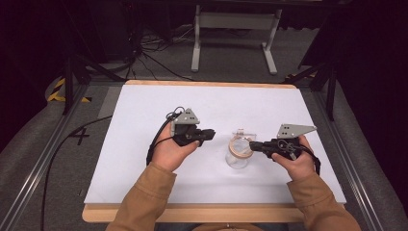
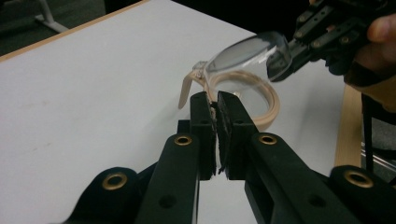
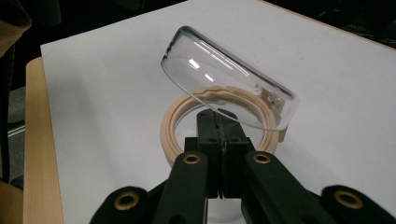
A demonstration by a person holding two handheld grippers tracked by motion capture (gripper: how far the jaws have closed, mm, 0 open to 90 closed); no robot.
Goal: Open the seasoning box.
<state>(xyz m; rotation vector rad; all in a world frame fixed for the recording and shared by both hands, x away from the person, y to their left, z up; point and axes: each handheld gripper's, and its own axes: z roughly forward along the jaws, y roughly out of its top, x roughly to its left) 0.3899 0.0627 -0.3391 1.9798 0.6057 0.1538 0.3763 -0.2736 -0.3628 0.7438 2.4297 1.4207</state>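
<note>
The left gripper's (image 1: 210,134) fingers (image 2: 201,122) stand almost together with only a thin slit between them and nothing in it; they hover a little to the left of the clear glass jar (image 1: 237,159), their tips aimed at its beige ring-shaped collar (image 2: 266,109). The jar stands near the middle of the white desk (image 1: 144,115), slightly toward the person's edge. Its clear domed hinged lid (image 3: 224,88) is tilted up off the collar, and the right gripper's (image 1: 253,146) fingers (image 3: 208,128) are clenched on the lid's near rim, holding it raised.

The step in hand looks like swinging the lid fully open, or lowering it again, while the jar stays put. To do that well, the right hand should follow the arc of the hinge at the far side instead of pulling straight up, which could tip the light jar. The left fingers would help most by steadying the collar or the small clasp (image 2: 187,91) hanging at its side; whether that clasp is wire or plastic is hard to tell here. Keep the grip on the rim shallow yet firm, since smooth glass may slip.
</note>
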